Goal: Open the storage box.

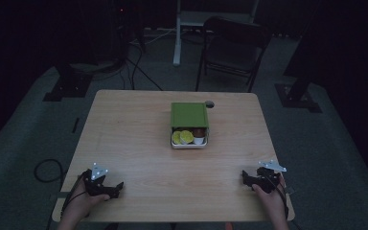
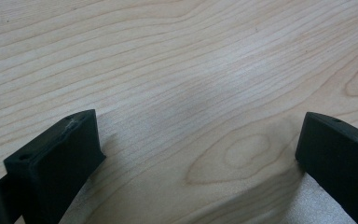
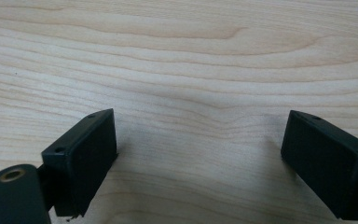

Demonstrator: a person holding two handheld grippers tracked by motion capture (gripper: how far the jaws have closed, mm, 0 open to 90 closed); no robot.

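So from the high view, the green box [image 1: 189, 123] sits a bit past the middle of the desk [image 1: 124, 139], closer to the far edge than to the person, with its green lid [image 1: 189, 114] slid back so the near end of the white tray is uncovered. You can see a couple of yellow-green round pieces [image 1: 182, 137] and a dark cup-ish thing [image 1: 199, 132] packed in there, too dim to say exactly what they are. Both tongs rest near the front edge, left gripper [image 1: 118, 187] by the front-left corner, right gripper [image 1: 244, 176] by the front-right corner, well apart from the box. In the left gripper view the jaws stand wide apart with nothing but bare wood grain between them. Same story in the right gripper view: spread open and empty over the tabletop. My guess on handling: the box looks light and stiff, probably thin plastic or tin, so kind of slick. I'd pinch the lid by its side edges, and steady the tray wall with the other tong so the whole thing doesn't skate.
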